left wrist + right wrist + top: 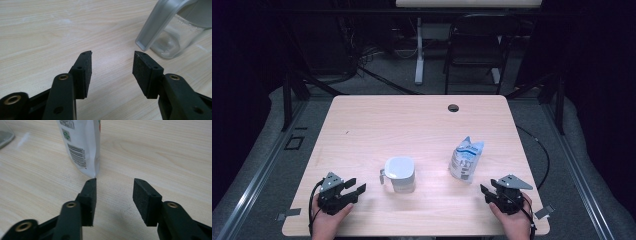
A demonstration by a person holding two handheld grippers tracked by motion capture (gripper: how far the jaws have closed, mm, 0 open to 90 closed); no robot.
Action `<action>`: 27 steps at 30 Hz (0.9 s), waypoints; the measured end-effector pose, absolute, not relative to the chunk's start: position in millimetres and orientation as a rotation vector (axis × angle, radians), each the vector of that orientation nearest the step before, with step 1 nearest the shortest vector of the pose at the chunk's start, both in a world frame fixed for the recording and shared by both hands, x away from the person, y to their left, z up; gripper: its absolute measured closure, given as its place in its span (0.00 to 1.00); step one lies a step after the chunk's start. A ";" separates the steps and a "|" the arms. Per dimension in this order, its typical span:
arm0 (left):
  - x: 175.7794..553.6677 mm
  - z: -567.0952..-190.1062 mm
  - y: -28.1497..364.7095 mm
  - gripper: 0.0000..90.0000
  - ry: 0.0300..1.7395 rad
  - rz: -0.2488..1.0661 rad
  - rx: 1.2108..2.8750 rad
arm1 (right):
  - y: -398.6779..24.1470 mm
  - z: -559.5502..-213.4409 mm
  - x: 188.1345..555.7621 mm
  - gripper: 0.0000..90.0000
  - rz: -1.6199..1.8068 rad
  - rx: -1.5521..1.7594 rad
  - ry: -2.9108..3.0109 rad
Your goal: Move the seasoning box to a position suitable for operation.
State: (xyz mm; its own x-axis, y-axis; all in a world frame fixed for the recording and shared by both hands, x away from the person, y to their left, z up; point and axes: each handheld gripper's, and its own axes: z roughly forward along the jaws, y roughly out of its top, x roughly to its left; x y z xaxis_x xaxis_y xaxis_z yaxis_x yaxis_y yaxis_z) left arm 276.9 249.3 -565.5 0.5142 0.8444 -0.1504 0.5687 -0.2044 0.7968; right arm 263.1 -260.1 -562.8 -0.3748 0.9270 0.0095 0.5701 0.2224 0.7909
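Note:
A clear plastic pitcher (400, 174) with a white lid and a handle on its left stands near the table's front middle. In the left gripper view the pitcher (172, 30) is at the upper right, handle toward me. A white and blue pouch (466, 159) stands upright to the right of the pitcher; its barcoded lower corner (81, 147) is just beyond my right jaws. My left gripper (354, 186) rests open at the front left, short of the handle, its jaws (112, 53) empty. At the front right my right gripper (488, 190) is open, its jaws (115, 181) empty, just below the pouch.
The light wooden table (412, 125) has a cable hole (453, 107) near its far edge. Behind it stand a black folding chair (474, 45) and a white desk leg (419, 50). A cable (542, 150) runs along the floor at the right.

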 end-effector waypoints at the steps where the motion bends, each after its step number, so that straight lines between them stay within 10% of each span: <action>1: 276.8 -565.7 248.1 0.57 1.167 0.399 1.898 | -260.4 -563.8 263.7 0.66 1.008 1.372 2.031; 18: 276.3 -569.0 241.2 0.55 1.164 0.396 1.913 | -252.7 -559.0 256.1 0.57 1.022 1.343 2.022; 27: 275.8 -563.9 239.2 0.63 1.117 0.332 1.898 | -256.0 -558.0 256.9 0.71 1.062 1.382 2.052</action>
